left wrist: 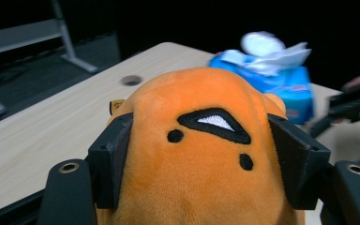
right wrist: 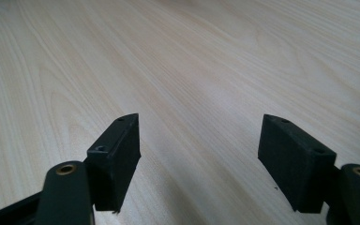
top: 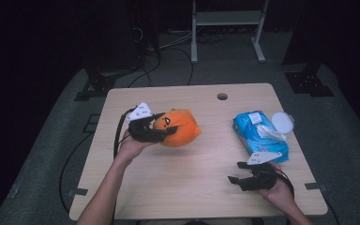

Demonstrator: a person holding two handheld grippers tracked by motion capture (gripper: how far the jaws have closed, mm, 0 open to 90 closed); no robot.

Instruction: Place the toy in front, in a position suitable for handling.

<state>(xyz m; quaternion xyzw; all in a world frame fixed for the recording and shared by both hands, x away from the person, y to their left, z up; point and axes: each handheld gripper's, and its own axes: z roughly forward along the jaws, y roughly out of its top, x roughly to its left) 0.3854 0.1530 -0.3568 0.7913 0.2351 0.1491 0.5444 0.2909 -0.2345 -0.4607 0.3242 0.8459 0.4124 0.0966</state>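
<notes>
An orange plush toy (top: 180,127) with black and white stitched markings hangs a little above the wooden table (top: 192,187), left of its middle. My left gripper (top: 165,130) is shut on the orange plush toy (left wrist: 201,154), its two black pads (left wrist: 115,154) pressing into the fabric from both sides. Near the front right of the table, my right gripper (top: 235,180) stands open and low over the wood. Between its jaws in the right gripper view (right wrist: 197,154) there is only bare tabletop.
A blue pack of wet wipes (top: 260,136) with a white sheet pulled out lies at the right, with a round white lid (top: 282,123) beside it. The pack (left wrist: 281,77) shows beyond the toy. A cable hole (top: 222,96) sits near the far edge.
</notes>
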